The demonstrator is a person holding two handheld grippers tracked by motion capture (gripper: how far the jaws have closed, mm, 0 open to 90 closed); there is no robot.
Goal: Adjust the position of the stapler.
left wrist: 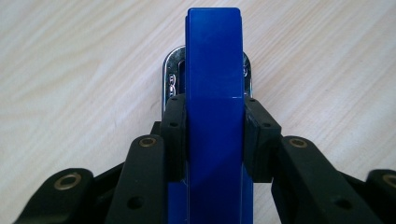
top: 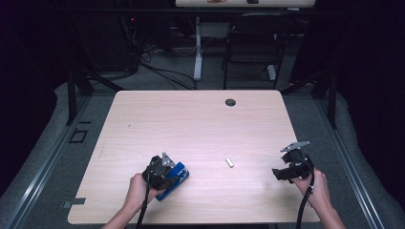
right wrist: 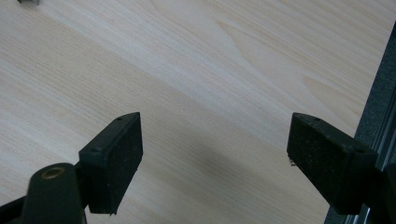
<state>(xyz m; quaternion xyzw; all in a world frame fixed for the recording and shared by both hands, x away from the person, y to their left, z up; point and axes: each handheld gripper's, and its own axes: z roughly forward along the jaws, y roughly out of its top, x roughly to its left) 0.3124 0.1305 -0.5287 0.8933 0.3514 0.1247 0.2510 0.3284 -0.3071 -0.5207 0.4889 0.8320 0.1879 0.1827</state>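
Observation:
A blue stapler with a chrome base lies on the light wooden table near its front left. My left gripper is shut on it: in the left gripper view the two black pads press against both sides of the stapler's blue top. A small pale, oblong piece lies alone on the table between the two hands. My right gripper hovers open near the front right edge, its pads wide apart with only bare wood between them.
The table's right edge runs close beside the right gripper. A round cable hole sits near the table's far edge. Beyond the table stand a black chair and a desk leg, with cables on the floor.

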